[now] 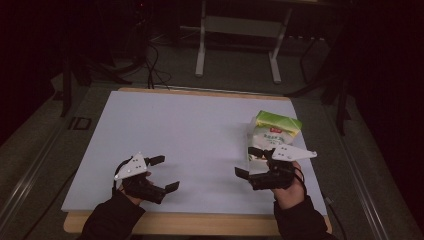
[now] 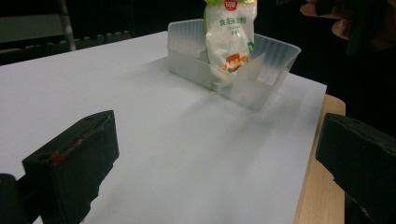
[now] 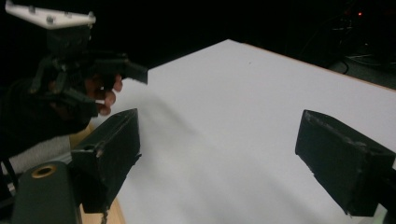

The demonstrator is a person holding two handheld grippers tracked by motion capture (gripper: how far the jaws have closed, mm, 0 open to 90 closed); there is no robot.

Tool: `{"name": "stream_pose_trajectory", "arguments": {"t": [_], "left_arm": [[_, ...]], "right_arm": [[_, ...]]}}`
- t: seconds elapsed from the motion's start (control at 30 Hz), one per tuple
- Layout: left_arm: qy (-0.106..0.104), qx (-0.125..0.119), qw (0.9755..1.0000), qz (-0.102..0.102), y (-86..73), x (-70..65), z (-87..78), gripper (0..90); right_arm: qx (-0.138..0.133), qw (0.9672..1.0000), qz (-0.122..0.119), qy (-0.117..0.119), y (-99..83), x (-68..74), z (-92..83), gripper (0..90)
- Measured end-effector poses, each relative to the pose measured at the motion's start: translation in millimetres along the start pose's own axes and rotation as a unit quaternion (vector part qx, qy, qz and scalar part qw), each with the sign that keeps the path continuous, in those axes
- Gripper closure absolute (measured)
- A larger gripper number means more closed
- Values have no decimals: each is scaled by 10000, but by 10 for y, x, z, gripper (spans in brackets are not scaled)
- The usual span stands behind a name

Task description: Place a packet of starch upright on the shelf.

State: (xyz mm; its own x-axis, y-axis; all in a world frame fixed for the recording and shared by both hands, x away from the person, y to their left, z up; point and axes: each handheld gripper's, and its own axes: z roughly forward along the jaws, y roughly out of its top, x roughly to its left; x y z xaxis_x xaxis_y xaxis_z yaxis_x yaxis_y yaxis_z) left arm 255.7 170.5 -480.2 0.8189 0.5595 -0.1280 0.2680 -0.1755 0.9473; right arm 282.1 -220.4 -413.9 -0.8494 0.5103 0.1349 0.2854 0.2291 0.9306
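Powder pouch [image 2: 230, 37], white with a green top edge and red logo, stands upright inside a clear plastic tub [image 2: 273, 91] at the far right part of the table. In the high view the pouch [image 1: 274, 131] sits just beyond the right gripper [image 1: 249, 162], whose jaws are spread wide with nothing between them; whether its upper jaw touches the tub cannot be told there. In the right gripper view those two black jaws stand far apart over bare tabletop, and beyond them the left gripper [image 3: 116, 88] shows with a hand [image 3: 100, 93] wrapped around it.

The left gripper [image 1: 165, 173] hovers near the front left of the table, jaws likewise wide apart and empty. Its own view looks across the white surface toward the tub, which lies well away from it. The tub has ribbed translucent walls and holds the pouch leaning slightly against an inner wall; nothing else is clearly visible in it.

The white tabletop [image 1: 190, 130] has a pale wooden edge [image 1: 200, 223] showing along the front. Dark sleeves [image 1: 110, 220] enter from the bottom. Behind the table the room is dim: a grey floor, a white metal frame [image 1: 237, 30] with two legs, and black cables [image 1: 152, 65] trailing on the floor.
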Motion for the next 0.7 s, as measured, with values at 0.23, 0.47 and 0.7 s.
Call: {"name": "stream_pose_trajectory", "arguments": {"t": [0.23, 0.47, 0.7], "left_arm": [[22, -19, 10000, 11, -9, -2, -17, 0], [2, 0, 10000, 23, -26, 4, -16, 0], [-36, 32, 10000, 11, -51, 15, -14, 0]], "right_arm": [[192, 9995, -185, 137, -110, 72, 22, 141], [285, 9992, -214, 206, -256, 96, -31, 141], [465, 9983, -339, 123, -411, 103, -60, 143]]}}
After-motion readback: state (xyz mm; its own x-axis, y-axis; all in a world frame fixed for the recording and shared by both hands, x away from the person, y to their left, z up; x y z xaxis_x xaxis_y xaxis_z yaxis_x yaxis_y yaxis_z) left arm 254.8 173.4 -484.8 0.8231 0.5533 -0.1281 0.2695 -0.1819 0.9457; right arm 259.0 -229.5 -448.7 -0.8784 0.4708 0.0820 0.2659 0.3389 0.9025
